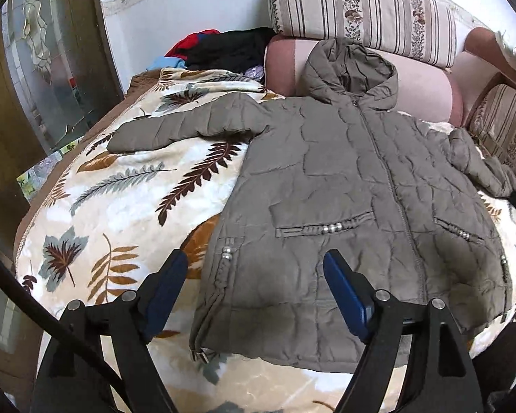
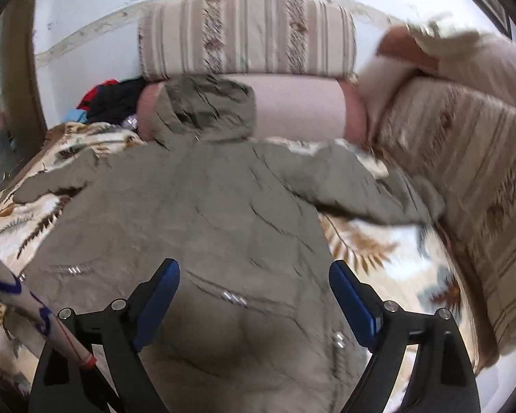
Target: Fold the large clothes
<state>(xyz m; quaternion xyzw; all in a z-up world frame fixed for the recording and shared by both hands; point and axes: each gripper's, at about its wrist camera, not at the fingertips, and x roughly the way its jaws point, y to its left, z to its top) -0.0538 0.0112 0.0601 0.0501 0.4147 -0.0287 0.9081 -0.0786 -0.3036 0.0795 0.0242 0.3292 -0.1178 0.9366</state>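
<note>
A grey-brown quilted hooded jacket [image 1: 354, 186] lies face up and spread flat on a leaf-print blanket [image 1: 120, 186], zipper closed, hood against a pink bolster. Its one sleeve [image 1: 175, 127] stretches out to the left, the other bends at the right. My left gripper [image 1: 256, 261] is open and empty, held above the jacket's lower left hem. In the blurred right wrist view the jacket [image 2: 189, 199] fills the middle, and my right gripper [image 2: 254, 272] is open and empty above its lower right part near the pocket.
A pink bolster [image 1: 426, 86] and a striped cushion [image 1: 361, 10] stand behind the hood. A pile of red, black and blue clothes [image 1: 223, 48] lies at the back left. A striped sofa arm [image 2: 481, 206] bounds the right side. A wooden door [image 1: 34, 69] is at left.
</note>
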